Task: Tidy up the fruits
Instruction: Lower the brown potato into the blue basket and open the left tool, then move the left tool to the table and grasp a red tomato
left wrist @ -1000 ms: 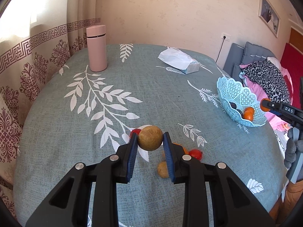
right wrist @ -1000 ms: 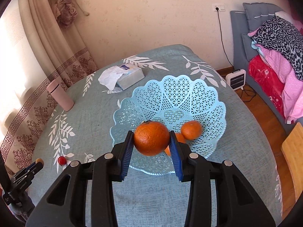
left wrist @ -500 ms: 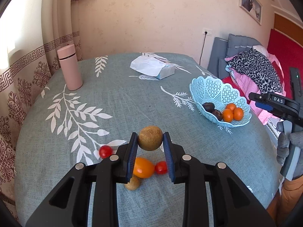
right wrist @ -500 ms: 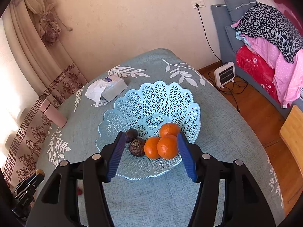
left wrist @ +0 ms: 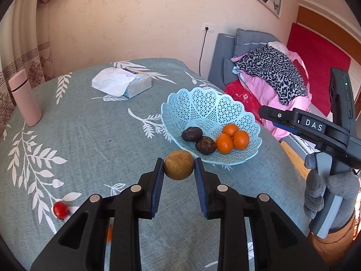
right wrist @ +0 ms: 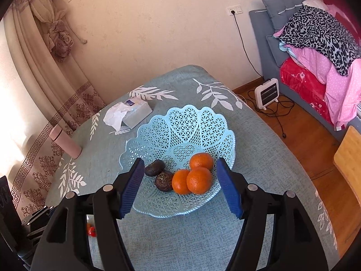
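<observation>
The left gripper [left wrist: 178, 172] squeezes a round brown fruit [left wrist: 179, 164], held up just in front of the blue basket [left wrist: 204, 110]. The right gripper [right wrist: 180, 188] hangs over the basket, spread wide, holding nothing. Three oranges [right wrist: 198, 179] and two dark fruits [right wrist: 159, 174] sit inside the basket.

A tissue box [left wrist: 132, 83] lies near the table's [left wrist: 90, 131] far edge, a pink flask [left wrist: 24, 100] upright near its left edge. Beyond the right edge, clothes [right wrist: 320, 52] pile on a bed, a small heater [right wrist: 267, 93] on the floor
</observation>
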